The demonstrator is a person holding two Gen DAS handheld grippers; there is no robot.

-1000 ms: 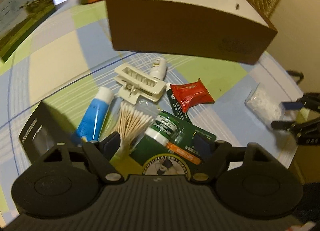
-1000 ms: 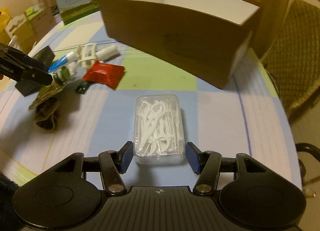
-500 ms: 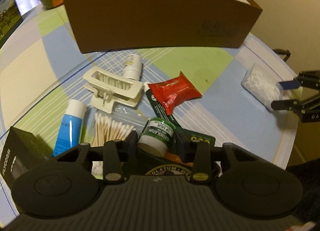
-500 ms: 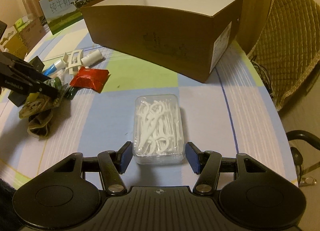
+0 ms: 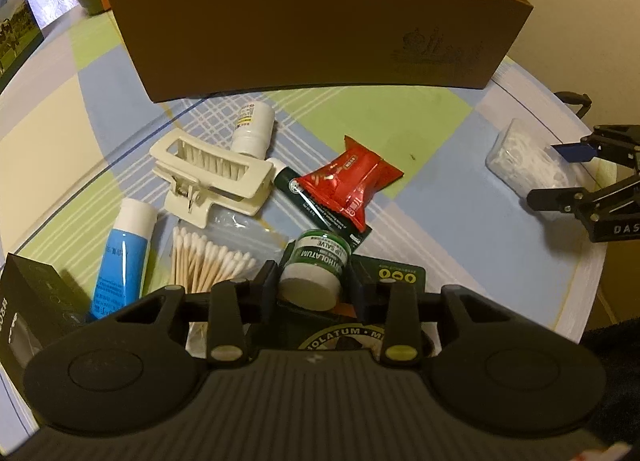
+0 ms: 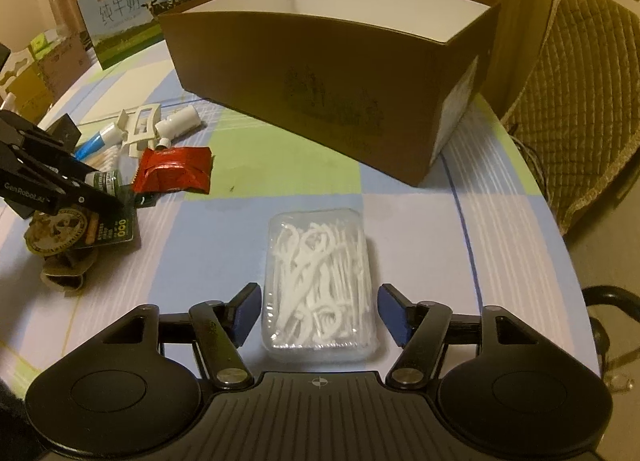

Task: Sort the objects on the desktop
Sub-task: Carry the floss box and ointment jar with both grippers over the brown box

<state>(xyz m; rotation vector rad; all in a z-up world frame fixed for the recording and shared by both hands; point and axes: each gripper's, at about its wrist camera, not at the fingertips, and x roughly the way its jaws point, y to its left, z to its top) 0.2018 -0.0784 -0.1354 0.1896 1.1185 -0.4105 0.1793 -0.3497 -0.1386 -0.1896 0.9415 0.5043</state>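
Observation:
My left gripper (image 5: 314,281) is shut on a green-labelled lip salve jar (image 5: 320,257) fixed to a dark green card (image 5: 394,273). The right wrist view shows this left gripper (image 6: 108,197) low over the table at the left. Whether the card is off the cloth I cannot tell. My right gripper (image 6: 319,311) is open, one finger on each side of a clear floss-pick box (image 6: 320,261) with a gap on both sides. The left wrist view has that right gripper (image 5: 560,177) at the floss-pick box (image 5: 520,157). A tall brown box (image 5: 320,29) (image 6: 320,73) stands open-topped behind.
Near the left gripper lie a white hair clip (image 5: 212,177), a red packet (image 5: 348,181), a blue tube (image 5: 122,257), cotton swabs (image 5: 208,257), a small white bottle (image 5: 254,127) and a black box (image 5: 24,301). A milk carton (image 6: 136,21) stands far left and a chair (image 6: 580,101) to the right, past the table edge.
The left gripper, open over the card a second ago, has shut on the lip salve jar and moved nearer the brown box. The right gripper stays open around the floss-pick box.

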